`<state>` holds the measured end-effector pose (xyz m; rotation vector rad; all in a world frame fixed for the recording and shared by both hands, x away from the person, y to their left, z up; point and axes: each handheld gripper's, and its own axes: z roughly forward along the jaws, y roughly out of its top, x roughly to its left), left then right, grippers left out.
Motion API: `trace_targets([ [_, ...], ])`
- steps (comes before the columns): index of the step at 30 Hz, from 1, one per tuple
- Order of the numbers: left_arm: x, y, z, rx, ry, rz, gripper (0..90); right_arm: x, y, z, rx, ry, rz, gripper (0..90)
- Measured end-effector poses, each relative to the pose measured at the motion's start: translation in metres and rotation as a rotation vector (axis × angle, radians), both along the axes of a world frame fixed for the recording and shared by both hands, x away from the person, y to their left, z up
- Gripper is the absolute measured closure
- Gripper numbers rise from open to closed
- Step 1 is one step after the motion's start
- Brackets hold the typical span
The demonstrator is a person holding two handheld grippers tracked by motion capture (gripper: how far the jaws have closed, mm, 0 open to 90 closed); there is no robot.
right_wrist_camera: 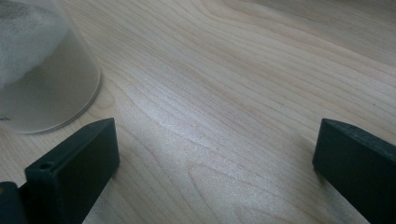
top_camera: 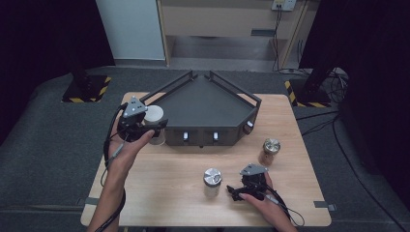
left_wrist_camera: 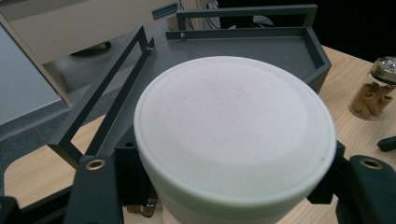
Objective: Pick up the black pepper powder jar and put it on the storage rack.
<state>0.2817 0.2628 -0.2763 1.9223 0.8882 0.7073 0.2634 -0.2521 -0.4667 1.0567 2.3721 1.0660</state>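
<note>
My left gripper (top_camera: 154, 129) is shut on a white-lidded jar (top_camera: 153, 115) at the front left corner of the dark grey rack (top_camera: 203, 104). In the left gripper view the white lid (left_wrist_camera: 233, 130) sits between the two jaws, one on each side. I cannot tell whether the jar rests on the table. My right gripper (top_camera: 234, 192) lies low over the table near the front edge and stands open, holding nothing. A silver-lidded jar (top_camera: 212, 180) stands just left of it, and the right gripper view shows its glass wall (right_wrist_camera: 42, 79) with white contents.
A glass jar of brown sticks (top_camera: 269, 151) with a silver lid stands right of the rack's front; it appears too in the left gripper view (left_wrist_camera: 376, 91). The rack has low rails (left_wrist_camera: 107, 93) along its back sides. Bare wooden table (right_wrist_camera: 243, 93) lies between the right jaws.
</note>
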Motion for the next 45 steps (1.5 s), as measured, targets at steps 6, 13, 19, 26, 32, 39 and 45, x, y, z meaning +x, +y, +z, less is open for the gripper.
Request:
trace_targets([
  [6, 0.005, -0.001, 0.009, -0.008, 0.003, 0.000, 32.6, 0.000, 0.000, 0.000, 0.000, 0.000, 0.000, 0.5],
  [13, 0.012, -0.005, 0.019, -0.005, -0.002, 0.002, 32.6, 0.000, 0.000, 0.000, 0.000, 0.000, 0.000, 0.5],
  [19, 0.018, -0.007, 0.025, -0.006, -0.002, -0.003, 32.6, 0.000, 0.000, 0.000, 0.000, 0.000, 0.000, 0.5],
  [26, 0.022, -0.011, 0.034, 0.000, -0.009, -0.006, 32.6, 0.000, 0.000, 0.000, 0.000, 0.000, 0.000, 0.5],
  [32, 0.030, -0.015, 0.040, -0.012, -0.014, -0.006, 32.6, 0.000, 0.000, 0.000, 0.000, -0.001, 0.000, 0.5],
  [39, 0.036, -0.016, 0.039, -0.022, -0.013, 0.005, 32.6, 0.000, 0.000, 0.000, 0.000, -0.001, 0.000, 0.5],
  [45, 0.045, -0.019, 0.035, -0.020, -0.002, 0.009, 32.6, 0.000, 0.000, 0.000, 0.001, 0.000, 0.000, 0.5],
])
